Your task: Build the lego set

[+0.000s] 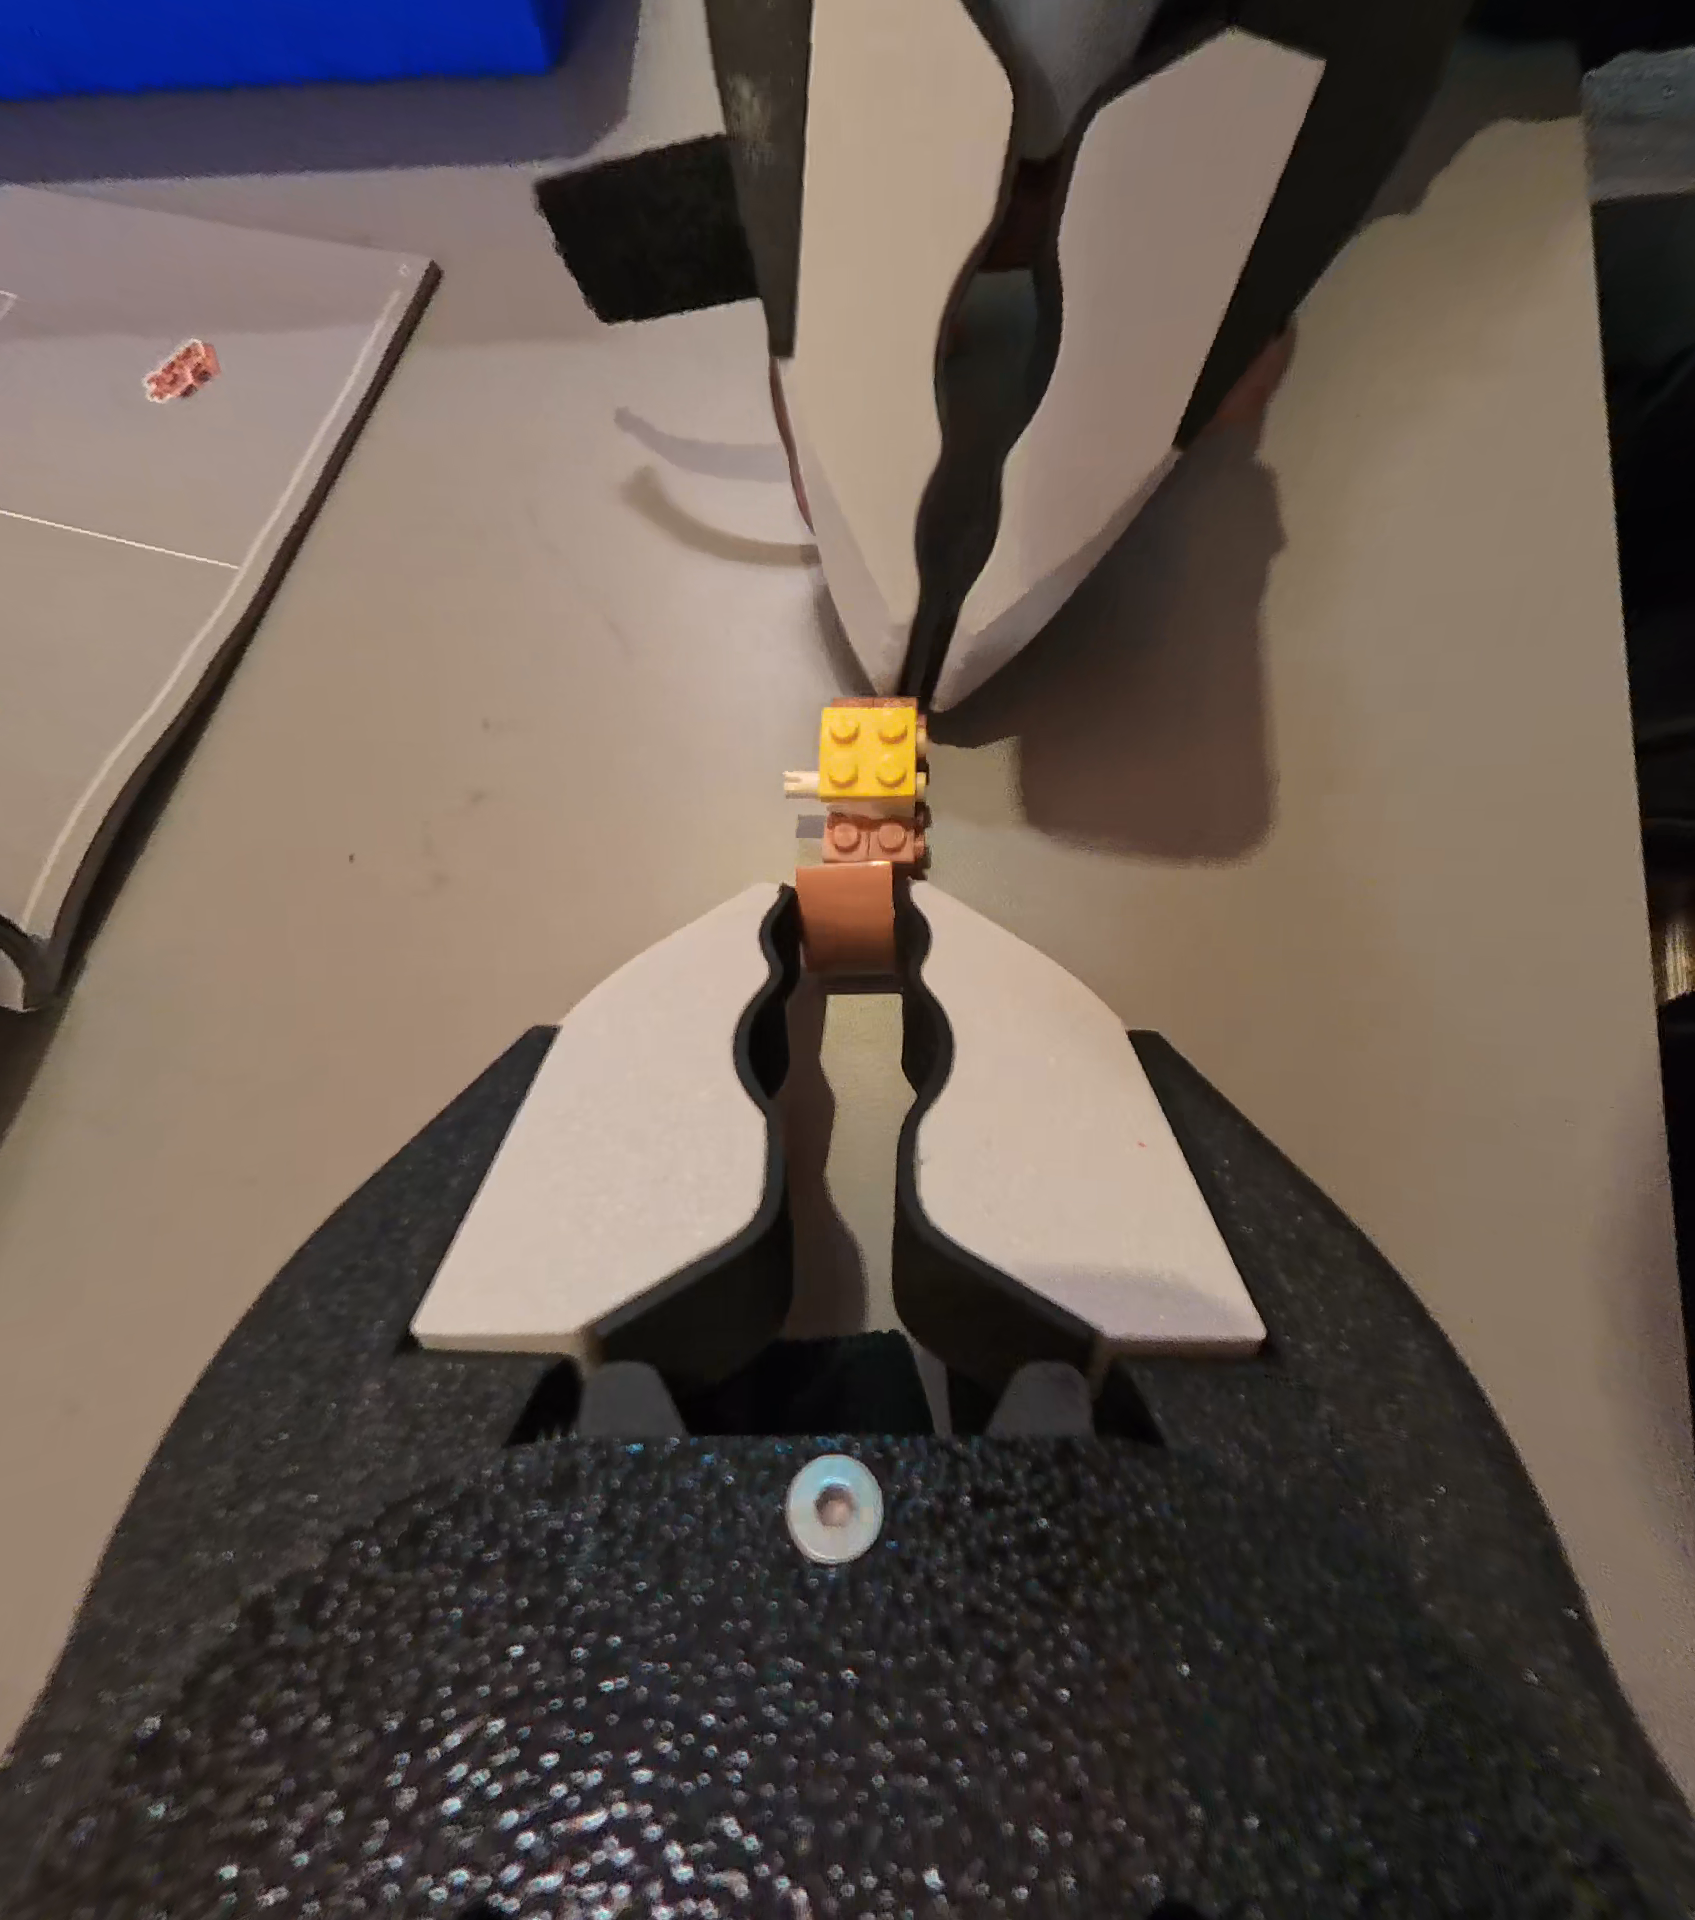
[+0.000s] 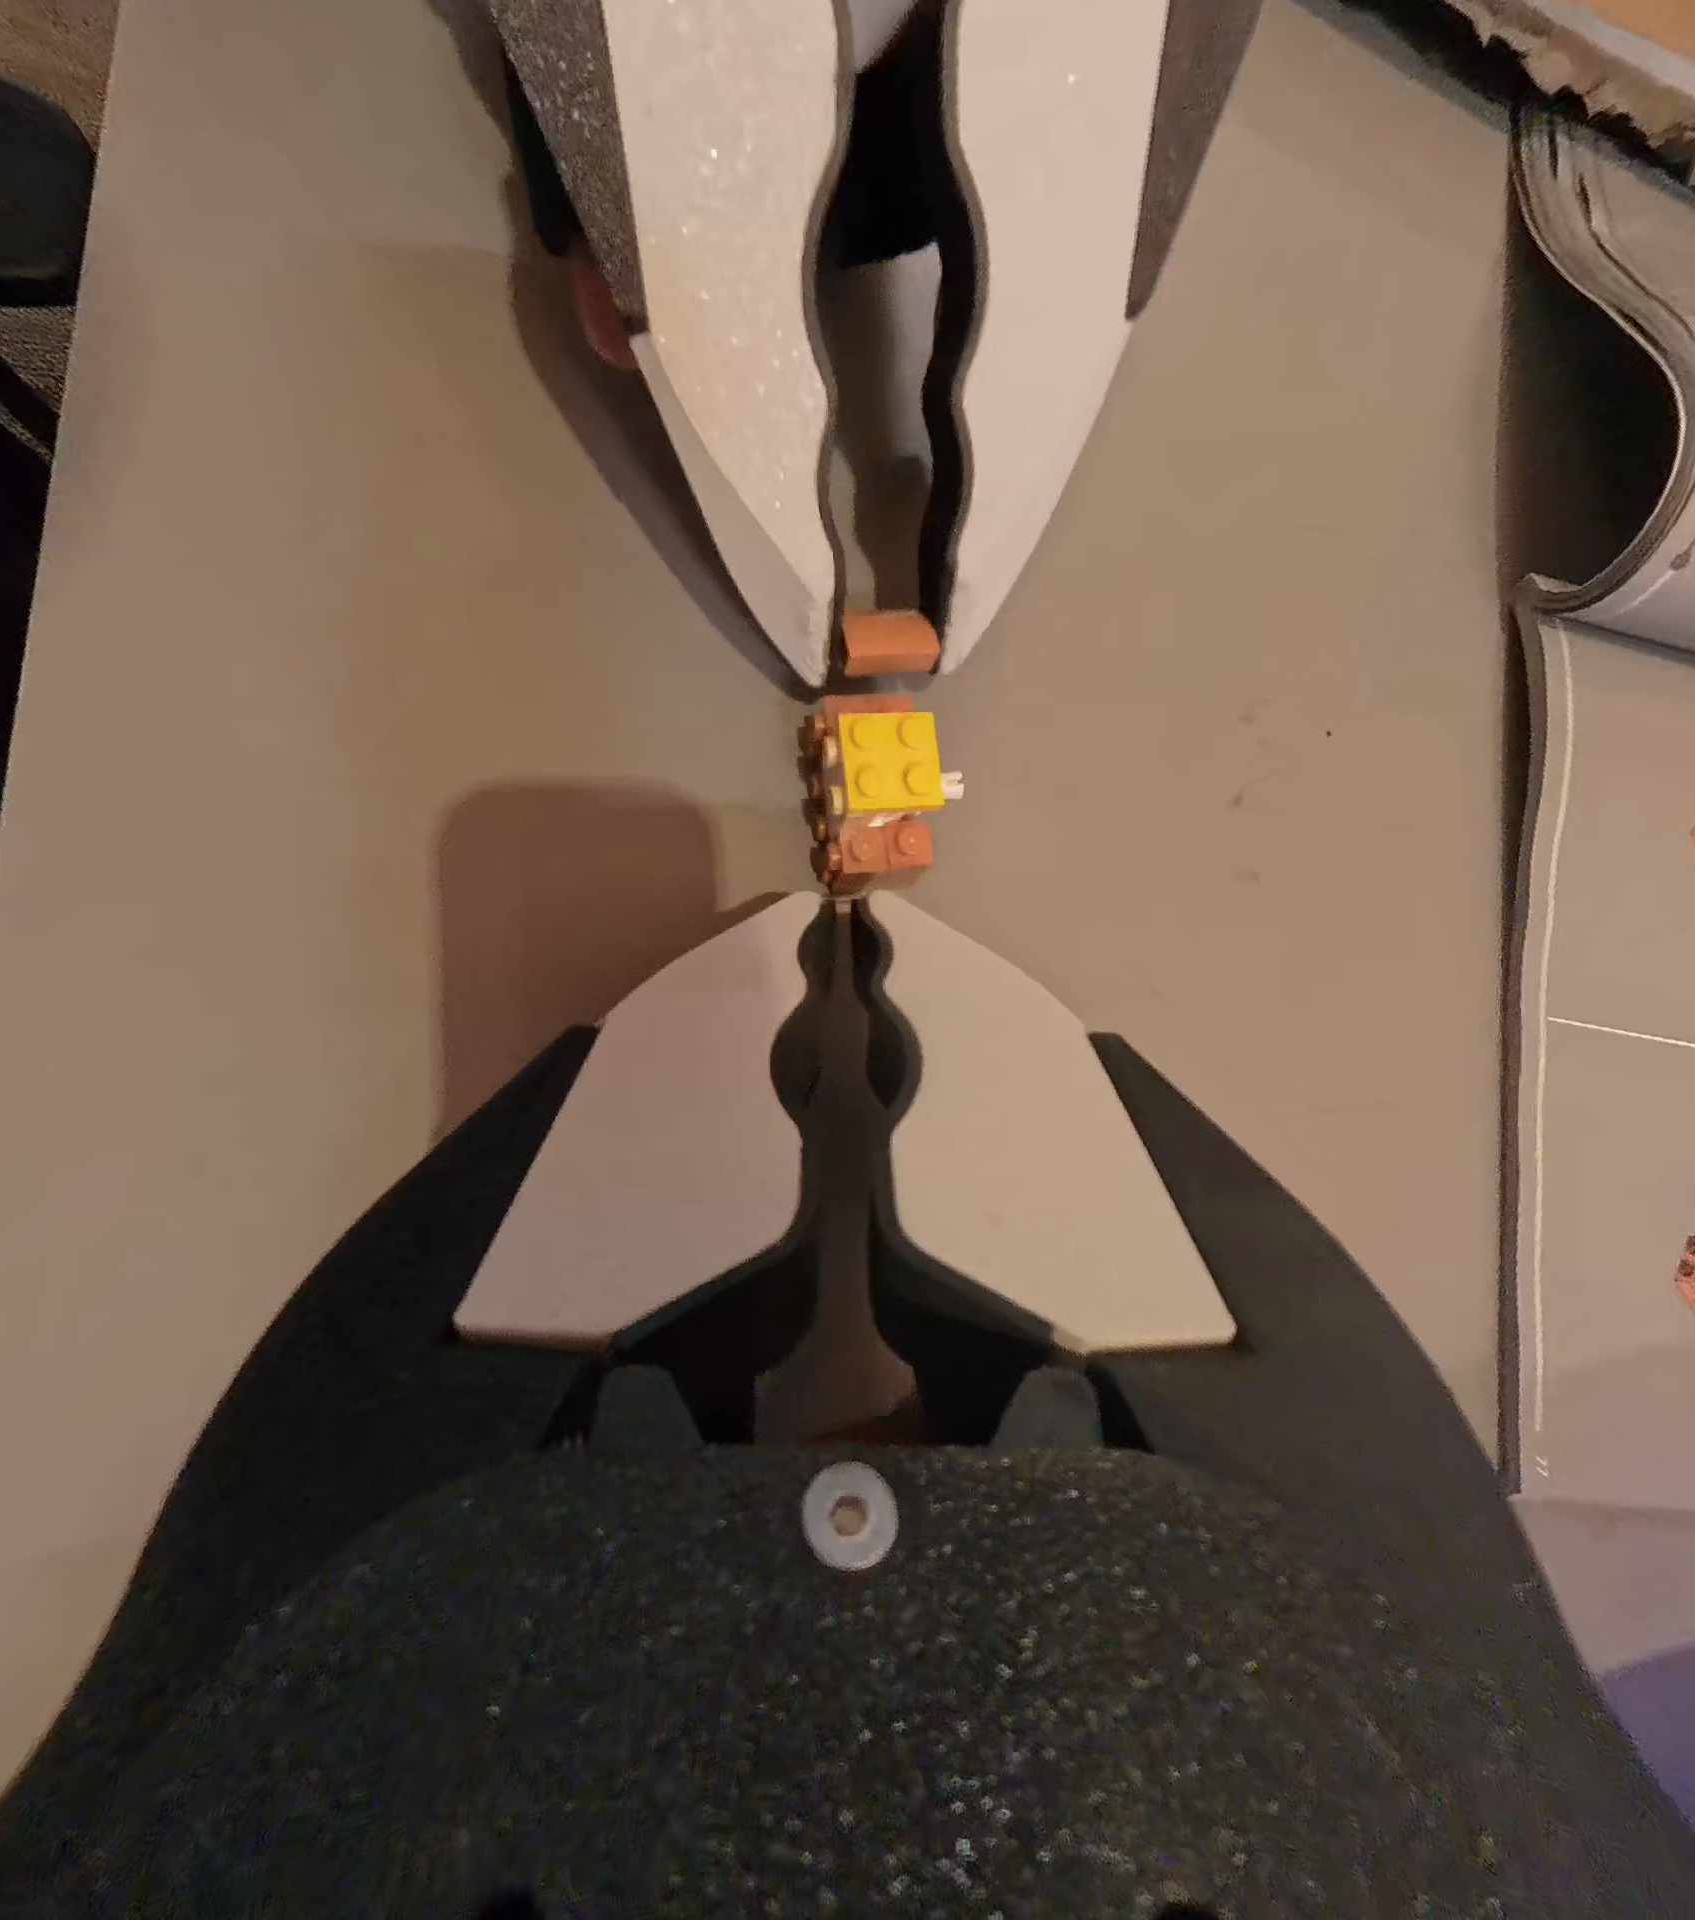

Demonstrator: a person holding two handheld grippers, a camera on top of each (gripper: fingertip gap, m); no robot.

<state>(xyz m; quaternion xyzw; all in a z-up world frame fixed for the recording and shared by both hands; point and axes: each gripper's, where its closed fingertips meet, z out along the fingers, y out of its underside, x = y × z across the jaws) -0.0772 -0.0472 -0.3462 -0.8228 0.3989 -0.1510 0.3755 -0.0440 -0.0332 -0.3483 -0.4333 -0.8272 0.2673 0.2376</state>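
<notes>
A small brick assembly (image 1: pixel 869 769), a yellow four-stud brick on brown bricks with a white peg at its side, hangs above the grey table (image 1: pixel 469 727) between both grippers. My left gripper (image 1: pixel 848 904) is shut on the brown curved brick (image 1: pixel 843 925) at the assembly's near end. It also shows in the right wrist view (image 2: pixel 884 665), its fingers pressed on that brick (image 2: pixel 887 644). My right gripper (image 2: pixel 843 909) has its fingertips closed together on the thin brown edge at the other end of the assembly (image 2: pixel 884 774). It shows from above in the left wrist view (image 1: pixel 916 691).
An open instruction booklet (image 1: pixel 95 520) lies on the table to the left, and shows at the right in the right wrist view (image 2: pixel 1674 1039). A black pad (image 1: pixel 645 239) lies farther back. A blue object (image 1: pixel 199 42) sits at the far left. The table's edge (image 1: pixel 1617 727) runs close on the right.
</notes>
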